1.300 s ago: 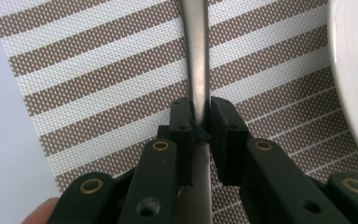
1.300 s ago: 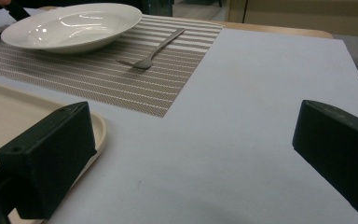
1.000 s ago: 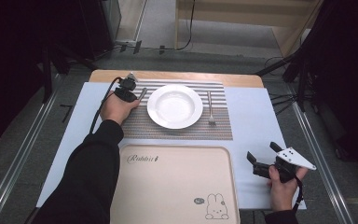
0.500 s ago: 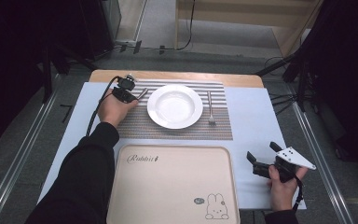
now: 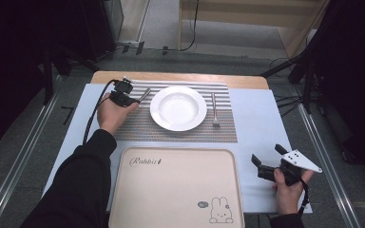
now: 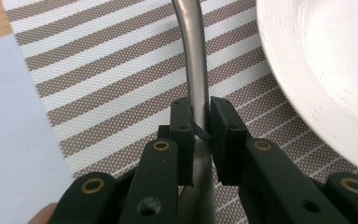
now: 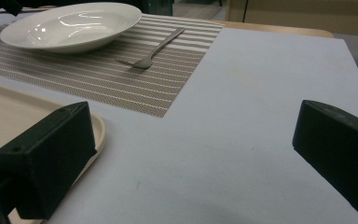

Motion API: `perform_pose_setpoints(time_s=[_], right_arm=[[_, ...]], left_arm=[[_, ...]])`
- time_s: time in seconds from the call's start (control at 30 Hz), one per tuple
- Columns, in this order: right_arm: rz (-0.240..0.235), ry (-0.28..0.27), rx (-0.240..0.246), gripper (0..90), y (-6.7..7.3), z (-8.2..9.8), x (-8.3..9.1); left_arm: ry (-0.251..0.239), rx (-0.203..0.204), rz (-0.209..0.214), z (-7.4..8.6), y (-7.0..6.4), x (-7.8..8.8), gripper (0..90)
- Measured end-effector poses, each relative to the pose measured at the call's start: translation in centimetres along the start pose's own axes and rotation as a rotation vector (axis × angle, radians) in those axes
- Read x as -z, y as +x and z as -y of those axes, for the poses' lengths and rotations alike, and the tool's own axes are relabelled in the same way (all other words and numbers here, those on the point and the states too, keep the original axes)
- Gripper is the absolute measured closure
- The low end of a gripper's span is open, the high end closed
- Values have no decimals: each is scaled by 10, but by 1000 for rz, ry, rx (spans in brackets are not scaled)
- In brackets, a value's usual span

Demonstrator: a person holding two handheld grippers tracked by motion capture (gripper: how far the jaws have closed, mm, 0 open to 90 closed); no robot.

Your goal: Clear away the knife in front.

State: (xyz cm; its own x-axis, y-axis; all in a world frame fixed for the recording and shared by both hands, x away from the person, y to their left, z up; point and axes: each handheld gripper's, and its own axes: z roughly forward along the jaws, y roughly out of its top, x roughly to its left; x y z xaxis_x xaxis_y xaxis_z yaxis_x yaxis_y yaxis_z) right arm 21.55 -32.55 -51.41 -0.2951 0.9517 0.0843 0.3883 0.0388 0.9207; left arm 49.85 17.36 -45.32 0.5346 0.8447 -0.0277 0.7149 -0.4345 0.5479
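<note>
My left gripper (image 5: 133, 99) is at the far left of the striped placemat (image 5: 171, 130), just left of the white plate (image 5: 178, 108). In the left gripper view its jaws (image 6: 200, 116) are shut on the handle of a metal utensil (image 6: 193, 56), which runs ahead over the mat beside the plate's rim (image 6: 326, 70). The utensil's far end is out of view, so I cannot name it. A fork (image 5: 214, 110) lies on the mat right of the plate. My right gripper (image 5: 267, 159) is held at the table's front right, open and empty (image 7: 191, 154).
A beige tray (image 5: 180, 190) with a rabbit print lies at the front centre, its corner beside my right gripper's jaw (image 7: 95, 133). A pale blue cover (image 5: 256, 128) spans the table. The plate (image 7: 70, 25) and fork (image 7: 154, 53) lie farther off in the right gripper view.
My left hand has shifted slightly to the left with the utensil handle still in its jaws. The right hand has stayed where it was.
</note>
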Motion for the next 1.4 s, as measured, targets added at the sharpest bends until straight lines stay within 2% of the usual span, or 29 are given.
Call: perform_pose_setpoints(time_s=[0.27,0.47,0.57,0.63,0.97,1.23,1.4], right_arm=[[-1,0,4,0,0,0,0],[0,2,9,0,0,0,-1],[-1,1,11,0,0,0,-1],[-1,2,12,0,1,0,-1],[-3,4,14,0,1,0,-2],[0,4,15,0,2,0,-2],[0,0,17,0,2,0,-2]], left_arm=[[-25,-10,9,8,1,15,801],[-46,-40,17,15,-3,23,801],[-53,-60,11,18,-5,27,801],[-59,-63,27,19,-7,30,801],[-83,-78,34,35,-16,42,801],[-98,-108,34,44,-23,50,801],[-113,-118,44,48,-32,53,800]])
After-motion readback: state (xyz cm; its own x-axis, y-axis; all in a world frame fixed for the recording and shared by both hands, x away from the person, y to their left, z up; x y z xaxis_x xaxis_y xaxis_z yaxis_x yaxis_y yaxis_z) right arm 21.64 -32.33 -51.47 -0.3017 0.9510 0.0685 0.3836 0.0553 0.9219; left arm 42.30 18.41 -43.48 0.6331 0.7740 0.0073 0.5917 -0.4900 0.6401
